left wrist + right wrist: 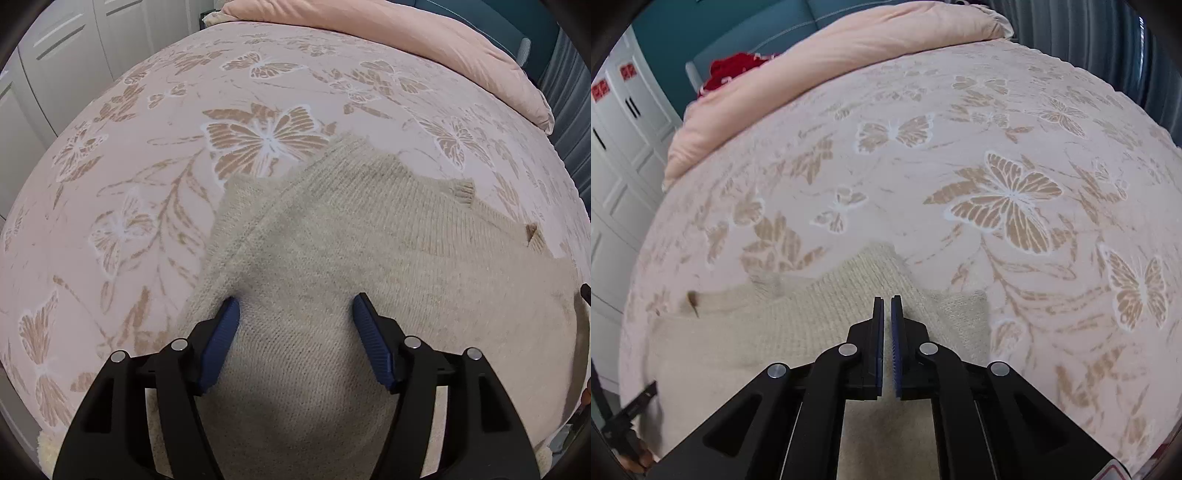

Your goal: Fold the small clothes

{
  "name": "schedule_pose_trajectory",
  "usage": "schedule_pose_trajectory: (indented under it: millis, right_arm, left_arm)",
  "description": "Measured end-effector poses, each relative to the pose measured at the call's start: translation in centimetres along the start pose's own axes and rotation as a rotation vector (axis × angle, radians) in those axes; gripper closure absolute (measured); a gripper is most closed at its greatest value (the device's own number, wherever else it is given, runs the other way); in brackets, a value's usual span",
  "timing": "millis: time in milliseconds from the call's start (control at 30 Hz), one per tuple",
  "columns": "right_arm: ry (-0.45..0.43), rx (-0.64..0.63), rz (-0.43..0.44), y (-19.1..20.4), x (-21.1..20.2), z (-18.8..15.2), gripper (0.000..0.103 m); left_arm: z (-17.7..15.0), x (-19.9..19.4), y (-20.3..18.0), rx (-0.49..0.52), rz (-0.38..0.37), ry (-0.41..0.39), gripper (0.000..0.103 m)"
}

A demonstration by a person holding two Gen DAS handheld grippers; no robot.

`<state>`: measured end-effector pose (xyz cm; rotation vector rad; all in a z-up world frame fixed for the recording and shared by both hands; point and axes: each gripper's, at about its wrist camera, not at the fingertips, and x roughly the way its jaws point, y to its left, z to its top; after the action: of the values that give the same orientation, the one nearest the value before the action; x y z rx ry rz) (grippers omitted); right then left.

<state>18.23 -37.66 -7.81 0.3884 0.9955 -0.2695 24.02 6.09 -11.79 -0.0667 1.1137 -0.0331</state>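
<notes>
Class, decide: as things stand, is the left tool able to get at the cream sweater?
Probably yes. The left tool is open directly over the sweater, which lies uncovered on the butterfly bedspread.

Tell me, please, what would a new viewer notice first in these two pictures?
First, the cream knitted sweater lying partly folded on the pink butterfly bedspread. Next, the left gripper open over the knit, and the right gripper shut above it. A peach duvet lies at the bed's far side.

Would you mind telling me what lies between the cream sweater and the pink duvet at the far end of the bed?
Only bare butterfly-print bedspread: nothing sits between the sweater and the duvet, as both wrist views show.
</notes>
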Motion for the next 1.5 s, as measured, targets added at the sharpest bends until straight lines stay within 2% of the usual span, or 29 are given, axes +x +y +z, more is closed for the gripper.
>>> schedule_pose_trajectory:
  millis: [67, 133, 167, 200, 267, 333, 400, 433, 500, 600, 733, 900, 1000, 1067, 1133, 1233, 1333, 1400, 1467, 1500]
  right_arm:
    - [0.08, -0.058, -0.067, 0.0, 3.1, -0.1, 0.103]
    - [0.046, -0.037, -0.08, 0.4, 2.0, 0.4, 0.103]
    - [0.022, -0.02, -0.056, 0.9, 1.0, 0.4, 0.094]
    - [-0.003, -0.023, -0.012, 1.7, 0.0, 0.3, 0.092]
    - [-0.027, -0.072, 0.028, 3.9, -1.5, -0.7, 0.092]
    - [0.025, -0.12, 0.044, 5.7, -0.2, -2.0, 0.092]
    - [0.089, -0.169, -0.012, 6.7, 2.7, -3.5, 0.094]
    - [0.049, -0.193, -0.036, 7.1, 2.8, -3.9, 0.095]
    - [0.047, -0.192, -0.075, 8.3, 1.6, -3.5, 0.091]
    - [0.019, -0.141, 0.089, 10.0, -2.4, -3.8, 0.091]
    - [-0.007, -0.207, 0.182, 14.4, -6.7, -7.1, 0.091]
    - [0.086, -0.218, 0.258, 18.2, -7.2, -13.2, 0.091]
    - [0.148, -0.262, 0.261, 19.8, -6.5, -16.6, 0.09]
    - [0.188, -0.303, 0.223, 20.2, -5.2, -18.3, 0.091]
    - [0.201, -0.305, 0.217, 19.9, -5.6, -19.1, 0.091]
    - [0.143, -0.256, 0.244, 18.2, -8.3, -18.7, 0.089]
    - [0.097, -0.17, 0.193, 13.8, -9.8, -18.2, 0.069]
    - [0.071, -0.062, 0.151, 9.5, -10.6, -18.2, 0.063]
    - [0.059, 0.067, 0.131, 4.6, -11.4, -18.7, 0.047]
    - [0.057, 0.124, 0.121, 2.4, -11.5, -19.0, 0.044]
  left_arm:
    - [0.0, 0.0, -0.3, 0.011, 0.015, 0.002, 0.04]
    - [0.1, 0.0, -0.3, 0.01, 0.017, 0.013, 0.04]
    - [0.1, 0.0, -0.3, 0.01, 0.012, 0.017, 0.04]
    - [0.1, 0.0, -0.2, 0.011, 0.007, 0.018, 0.04]
    - [0.0, 0.0, -0.2, 0.018, 0.004, 0.012, 0.039]
    - [-0.1, 0.1, -0.4, 0.025, 0.014, 0.006, 0.038]
    - [-0.1, -0.1, -0.6, 0.024, 0.023, 0.01, 0.038]
    - [-0.1, -0.3, -0.5, 0.016, 0.017, 0.019, 0.038]
    - [-0.2, -1.1, 0.0, -0.006, -0.016, 0.038, 0.038]
    - [-1.1, -2.3, 0.9, -0.026, -0.041, 0.046, 0.036]
    - [-2.5, -3.4, 0.9, -0.003, -0.033, 0.045, 0.036]
    - [-4.2, -5.1, 0.4, 0.039, -0.016, 0.044, 0.035]
    - [-5.3, -6.0, 0.4, 0.055, -0.016, 0.04, 0.035]
    - [-6.1, -6.4, 0.4, 0.07, -0.01, 0.04, 0.035]
    - [-6.8, -6.6, 0.4, 0.076, -0.005, 0.048, 0.035]
    - [-7.8, -7.5, 1.5, 0.023, -0.05, 0.06, 0.031]
    - [-8.8, -7.9, 3.7, -0.105, -0.129, 0.074, 0.025]
    - [-9.6, -7.9, 5.5, -0.2, -0.183, 0.084, 0.02]
    - [-10.4, -7.6, 7.4, -0.309, -0.237, 0.095, 0.017]
    - [-10.7, -7.3, 8.3, -0.37, -0.264, 0.1, 0.016]
